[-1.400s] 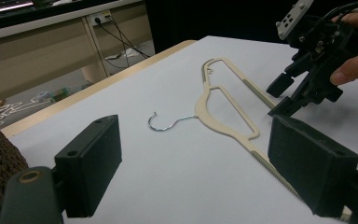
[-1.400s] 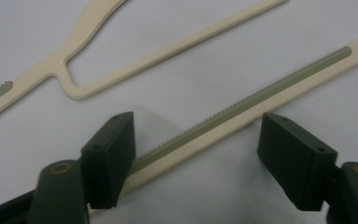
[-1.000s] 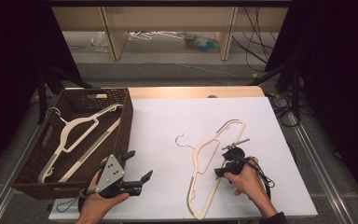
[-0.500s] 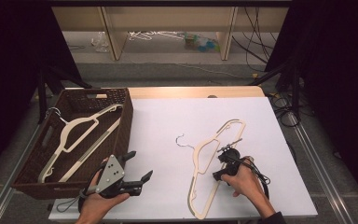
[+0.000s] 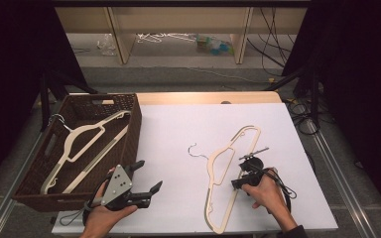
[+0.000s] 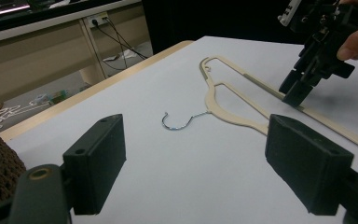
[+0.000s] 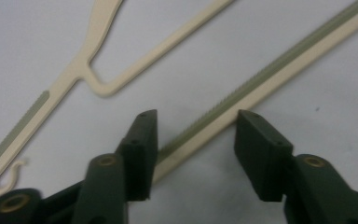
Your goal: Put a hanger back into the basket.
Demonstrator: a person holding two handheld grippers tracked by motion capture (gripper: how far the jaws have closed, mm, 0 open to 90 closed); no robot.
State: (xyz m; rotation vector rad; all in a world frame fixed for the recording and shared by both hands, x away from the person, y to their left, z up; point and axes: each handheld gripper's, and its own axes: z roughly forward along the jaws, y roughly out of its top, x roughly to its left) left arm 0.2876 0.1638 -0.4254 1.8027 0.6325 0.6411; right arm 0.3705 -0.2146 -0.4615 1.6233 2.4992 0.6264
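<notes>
A cream plastic hanger (image 5: 235, 136) with a metal hook (image 5: 193, 148) lies flat on the white table top (image 5: 178, 129). My right gripper (image 5: 238, 182) points down at its long straight bar. In the right gripper view the jaws (image 7: 193, 135) straddle that ridged bar (image 7: 261, 81). The left one overlaps it and a gap stays on the other side. These jaws have just been closing with the bar between them. My left gripper (image 5: 149, 174) hovers open and empty at the front left, facing the hook (image 6: 177, 122) and the right gripper (image 6: 297, 91).
A dark wicker basket (image 5: 129, 124) stands at the table's left edge with another cream hanger (image 5: 87, 131) lying inside. A wooden strip (image 5: 203, 97) runs along the far edge. Shelves, cables and loose hangers lie on the floor beyond.
The right hand has edged slightly left over the hanger's bar. The left hand and the hanger have not moved.
</notes>
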